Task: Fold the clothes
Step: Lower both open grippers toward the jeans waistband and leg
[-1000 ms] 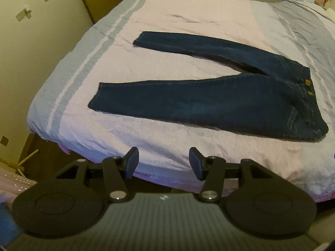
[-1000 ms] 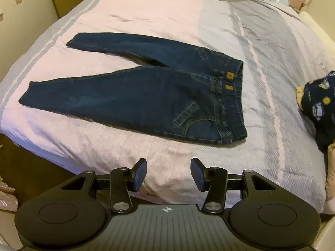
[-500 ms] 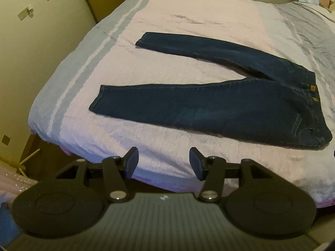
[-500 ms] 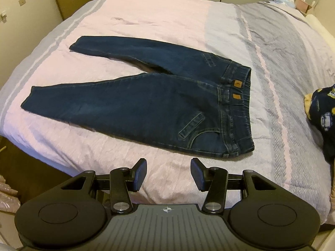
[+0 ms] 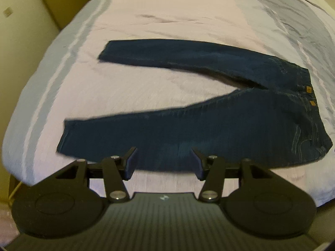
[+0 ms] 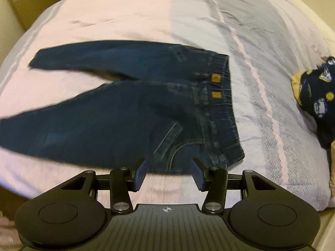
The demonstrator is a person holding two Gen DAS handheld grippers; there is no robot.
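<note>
Jeans (image 5: 188, 129) lie flat on bed (image 5: 167, 21), legs splayed in a V, waistband at frame right, nothing folded. Left gripper (image 5: 163, 163) hovers wide open and empty at bottom centre, over the near leg's lower edge; right gripper (image 6: 167, 171) likewise, by the near waist corner. Looks like an approach to grasp: pinch that near edge, carry it over the far leg.

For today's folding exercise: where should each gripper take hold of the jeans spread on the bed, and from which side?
The jeans lie flat, legs splayed. Come in from the near edge: left gripper probably takes the near leg's lower edge, right gripper the near hip edge below the waistband. Both edges lie free on the bedspread.
</note>
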